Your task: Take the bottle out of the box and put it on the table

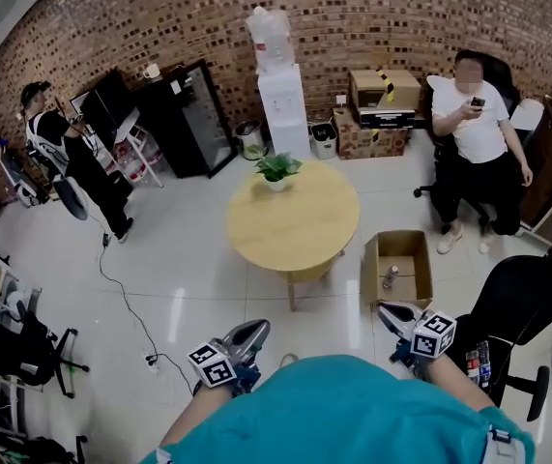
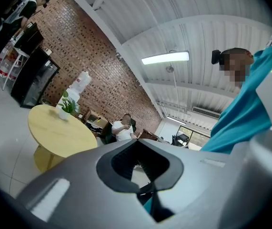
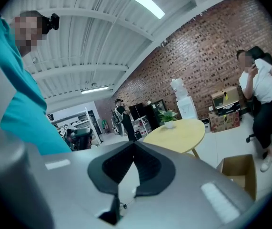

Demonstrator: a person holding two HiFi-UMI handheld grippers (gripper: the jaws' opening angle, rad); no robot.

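Note:
An open cardboard box (image 1: 398, 267) stands on the white floor, just right of a round yellow table (image 1: 293, 222). A small bottle (image 1: 390, 277) stands upright inside it. My left gripper (image 1: 254, 331) is low in the head view, well short of the table, shut and empty. My right gripper (image 1: 390, 311) hovers just in front of the box's near edge, also shut with nothing in it. In the right gripper view the box (image 3: 238, 173) shows at lower right, beyond the closed jaws of the right gripper (image 3: 134, 147). The left gripper (image 2: 136, 144) points past the table (image 2: 59, 130).
A potted plant (image 1: 277, 172) sits at the table's far edge. A seated person (image 1: 479, 133) is behind the box, another person (image 1: 72, 153) stands at far left. A black office chair (image 1: 527, 307) is close on my right. A cable and power strip (image 1: 150, 361) lie on the floor.

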